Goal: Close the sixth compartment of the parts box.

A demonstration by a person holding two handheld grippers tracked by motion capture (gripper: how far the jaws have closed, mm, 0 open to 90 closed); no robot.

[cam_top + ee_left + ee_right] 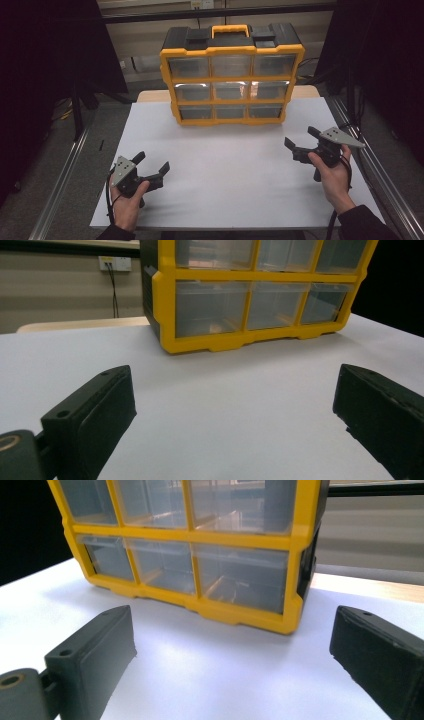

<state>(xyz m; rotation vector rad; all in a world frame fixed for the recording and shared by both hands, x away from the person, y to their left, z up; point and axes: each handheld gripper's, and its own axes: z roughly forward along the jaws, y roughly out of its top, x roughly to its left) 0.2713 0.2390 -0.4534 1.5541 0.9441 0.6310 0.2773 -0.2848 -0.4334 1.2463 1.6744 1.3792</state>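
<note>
We see a yellow box [231, 75] with clear drawers [230, 90] standing at the far middle of the white bench [225, 175]. It has three rows of three drawers, a black top and a yellow handle [230, 30]. All the drawers look shut. In the left gripper view we see something small and pale inside the bottom drawer nearest that camera, but we cannot tell what it is.

The left hand-held gripper [150, 167] is near the front left of the bench, well apart from the box. A hand [127, 202] holds it. Its jaws are spread wide and hold nothing. In the left gripper view the two black jaws stand far apart, with bare white bench between them and the box ahead.

The right hand-held gripper [300, 140] is at the right side of the bench, closer to the box but not touching it. A hand [334, 175] holds it too. Its jaws are also wide and hold nothing.

Behind the bench we see a pale wall with a socket [114, 263] and a cable hanging from it.
</note>
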